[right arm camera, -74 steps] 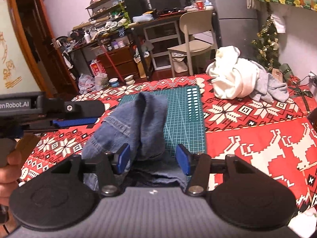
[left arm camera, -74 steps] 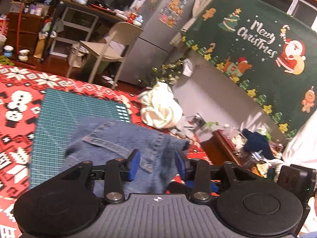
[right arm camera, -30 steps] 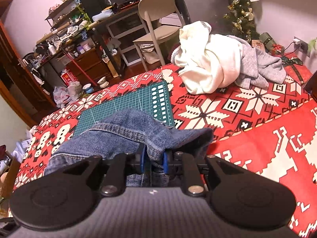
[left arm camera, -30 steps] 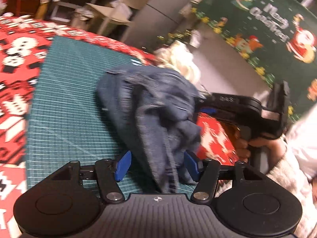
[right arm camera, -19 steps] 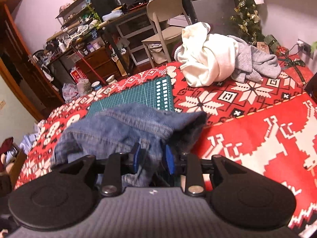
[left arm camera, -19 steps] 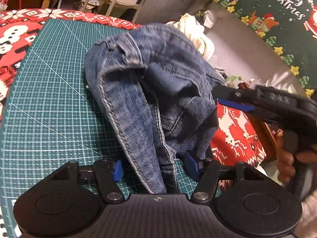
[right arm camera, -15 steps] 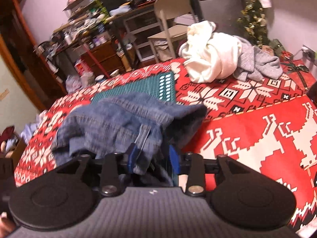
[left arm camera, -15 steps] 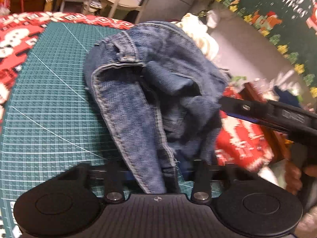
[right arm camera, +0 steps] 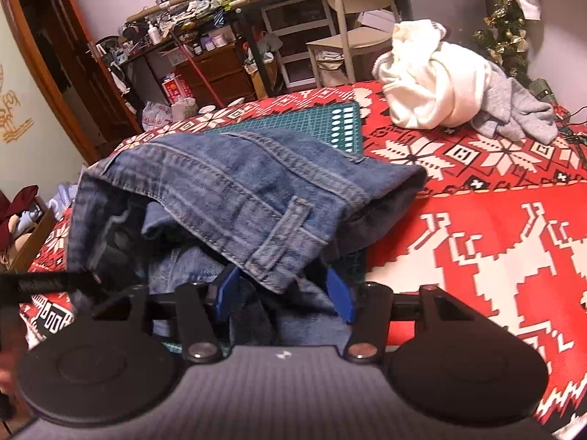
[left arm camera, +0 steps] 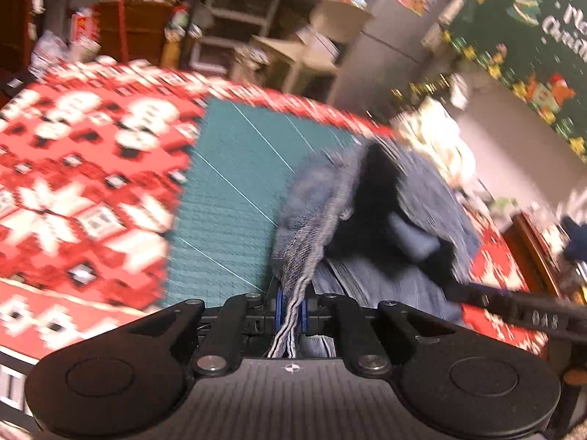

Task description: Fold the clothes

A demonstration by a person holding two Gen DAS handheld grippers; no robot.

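A pair of blue jeans (right arm camera: 234, 190) lies bunched on the green cutting mat (right arm camera: 330, 124), its waistband and a belt loop towards me. My right gripper (right arm camera: 284, 293) sits low at the waistband. Its jaws are opening, and the denim hangs loose between the blue pads without being pressed. In the left wrist view, which is blurred, my left gripper (left arm camera: 290, 306) is closing, its pads pinched on a raised edge of the jeans (left arm camera: 319, 205). The right gripper's arm (left arm camera: 513, 308) shows beside the heap.
A red and white patterned cloth (right arm camera: 495, 249) covers the table. A white garment (right arm camera: 429, 84) and a grey one (right arm camera: 513, 110) are piled at its far right. Behind stand a beige chair (right arm camera: 359, 7) and cluttered shelves.
My left jaws have closed on an edge of the jeans and lifted it, and the view swung. My right jaws have let go of the waistband and spread.
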